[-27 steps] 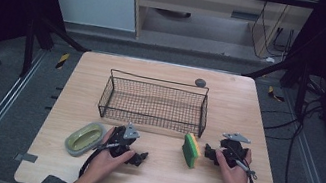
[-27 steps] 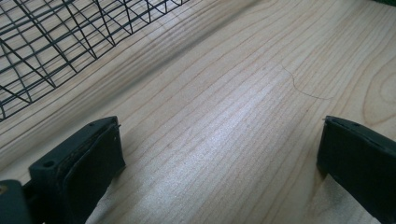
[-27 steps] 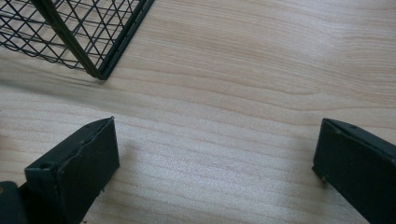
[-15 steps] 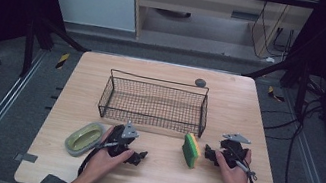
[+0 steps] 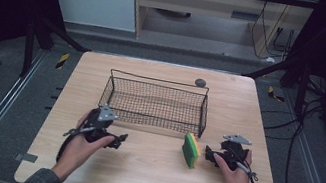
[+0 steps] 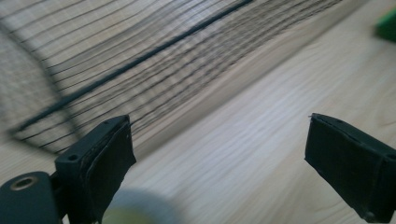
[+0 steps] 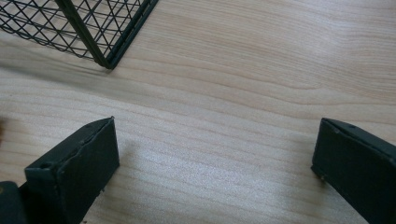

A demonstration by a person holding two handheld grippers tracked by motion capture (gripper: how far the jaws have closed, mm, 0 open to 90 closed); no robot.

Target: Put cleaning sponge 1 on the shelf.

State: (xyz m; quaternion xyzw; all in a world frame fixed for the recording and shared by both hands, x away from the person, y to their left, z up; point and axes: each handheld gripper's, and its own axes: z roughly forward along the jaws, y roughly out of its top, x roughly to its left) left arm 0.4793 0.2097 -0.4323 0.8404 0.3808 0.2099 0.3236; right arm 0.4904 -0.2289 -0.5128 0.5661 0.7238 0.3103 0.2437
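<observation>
— Black wire mesh, that basket (image 5: 156, 101), sitting mid-frame on the pale wooden table (image 5: 147, 170). Thin, springy stuff.

— And the sponge (image 5: 191, 150)?

— Green and yellow, soft, standing on edge right of centre, just beside the right gripper (image 5: 213, 155). Jaws wide, nothing in them.

— The left gripper (image 5: 117, 140)?

— Also spread wide, empty, at lower left. My worry: a nudge could topple that sponge, or a jaw could snag the mesh.
</observation>
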